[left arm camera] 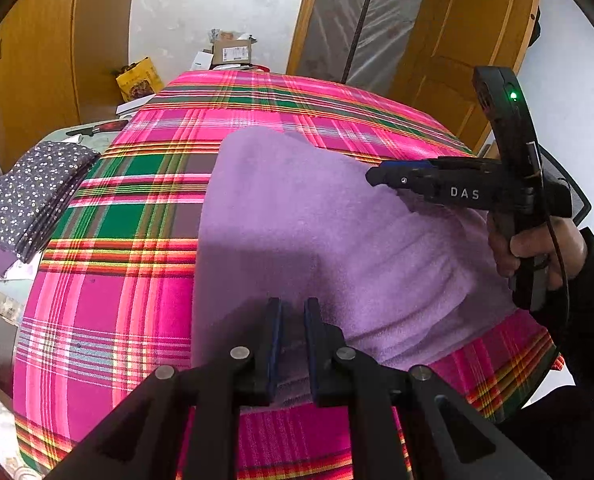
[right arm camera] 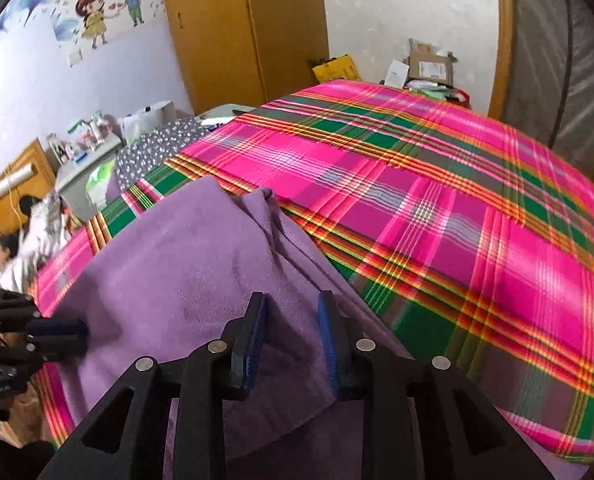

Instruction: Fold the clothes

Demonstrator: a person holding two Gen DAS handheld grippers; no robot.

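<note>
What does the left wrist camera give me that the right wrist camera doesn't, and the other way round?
Only the left wrist view shows the right gripper whole from the side, with the hand holding it, and the folded dotted cloth as a flat stack. Only the right wrist view shows the wall sticker, the cluttered side table and the garment's raised fold. Both show the purple garment on the plaid bedspread, the cardboard box beyond it, and each gripper's fingers parted over the garment.
</note>
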